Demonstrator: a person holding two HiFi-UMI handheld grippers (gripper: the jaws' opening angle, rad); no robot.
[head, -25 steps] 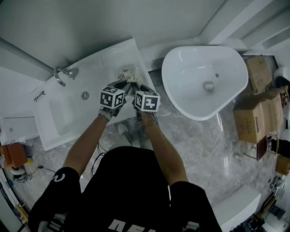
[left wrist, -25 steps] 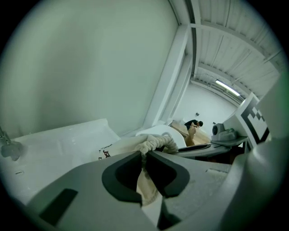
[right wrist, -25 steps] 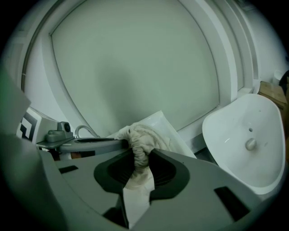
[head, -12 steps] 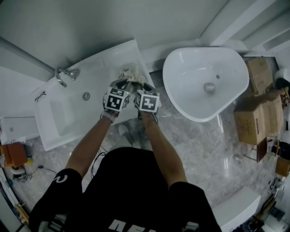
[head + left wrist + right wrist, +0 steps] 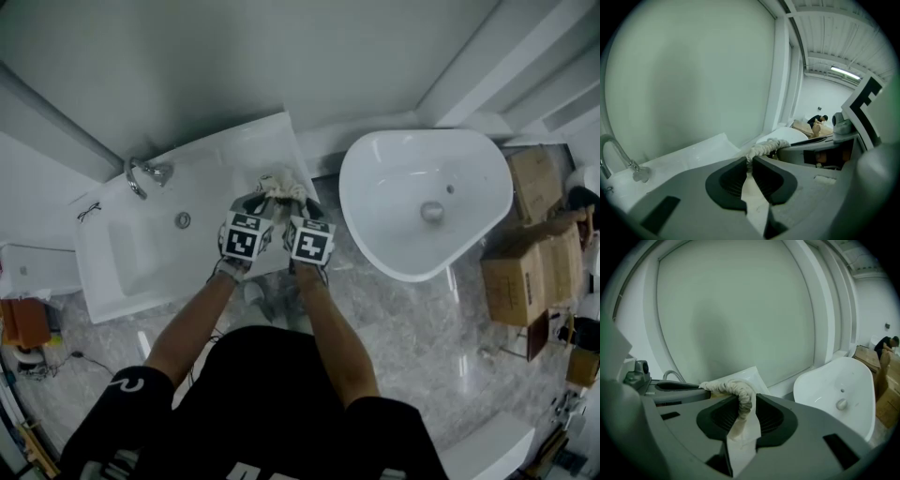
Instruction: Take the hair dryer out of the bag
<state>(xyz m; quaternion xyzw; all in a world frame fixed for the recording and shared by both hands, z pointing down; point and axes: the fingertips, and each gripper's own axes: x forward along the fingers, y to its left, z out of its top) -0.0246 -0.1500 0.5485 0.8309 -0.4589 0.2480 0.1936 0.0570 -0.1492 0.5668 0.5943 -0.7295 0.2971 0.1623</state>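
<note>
A cream cloth drawstring bag [image 5: 279, 187] hangs bunched over the right corner of a white tub [image 5: 112, 262]. My left gripper [image 5: 262, 201] grips its gathered rim [image 5: 764, 147] from the left, the pads [image 5: 729, 180] pressed on a flap of cloth. My right gripper [image 5: 298, 202] has the thick gathered hem [image 5: 736, 389] and a cloth flap between its pads [image 5: 768, 416], which still touch it while the jaws are opening. The two grippers [image 5: 749, 161] [image 5: 740, 401] sit side by side, tips almost meeting. No hair dryer shows; the bag's inside is hidden.
The tub has a chrome faucet [image 5: 142, 174] and a round drain [image 5: 183, 220]. A white oval basin [image 5: 375, 187] stands just right of the grippers. Cardboard boxes [image 5: 525, 244] are stacked at the far right. The floor is grey marble [image 5: 412, 328].
The two grippers have drawn slightly closer together at the tub's corner and the left one has rolled a little. Both keep the bag's rim between their jaws.
</note>
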